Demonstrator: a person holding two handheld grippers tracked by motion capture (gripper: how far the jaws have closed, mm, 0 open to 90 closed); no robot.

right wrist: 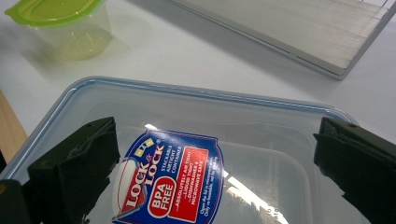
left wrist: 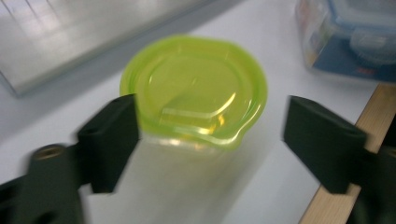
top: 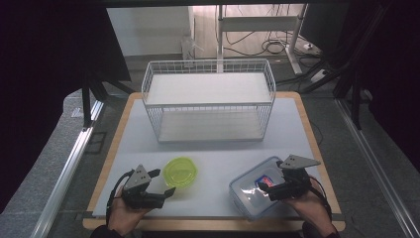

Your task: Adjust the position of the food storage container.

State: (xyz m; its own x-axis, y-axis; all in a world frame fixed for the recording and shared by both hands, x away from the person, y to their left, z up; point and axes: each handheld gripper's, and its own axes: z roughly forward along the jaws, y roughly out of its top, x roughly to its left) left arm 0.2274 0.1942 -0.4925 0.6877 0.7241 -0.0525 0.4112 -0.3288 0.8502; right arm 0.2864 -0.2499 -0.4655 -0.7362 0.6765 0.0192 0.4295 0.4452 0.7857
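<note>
White table (top: 213, 158), "LOCK & LOCK BPA FREE" box (right wrist: 187, 154) under wide-open right hand-held gripper (right wrist: 217, 168); left hand-held gripper (left wrist: 212, 140) open, empty.

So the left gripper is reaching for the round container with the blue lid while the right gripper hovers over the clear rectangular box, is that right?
Not quite: the round container in front of the left gripper has a yellow-green lid, not blue, as the left gripper view shows. The right gripper does hover open over the clear rectangular box.
</note>
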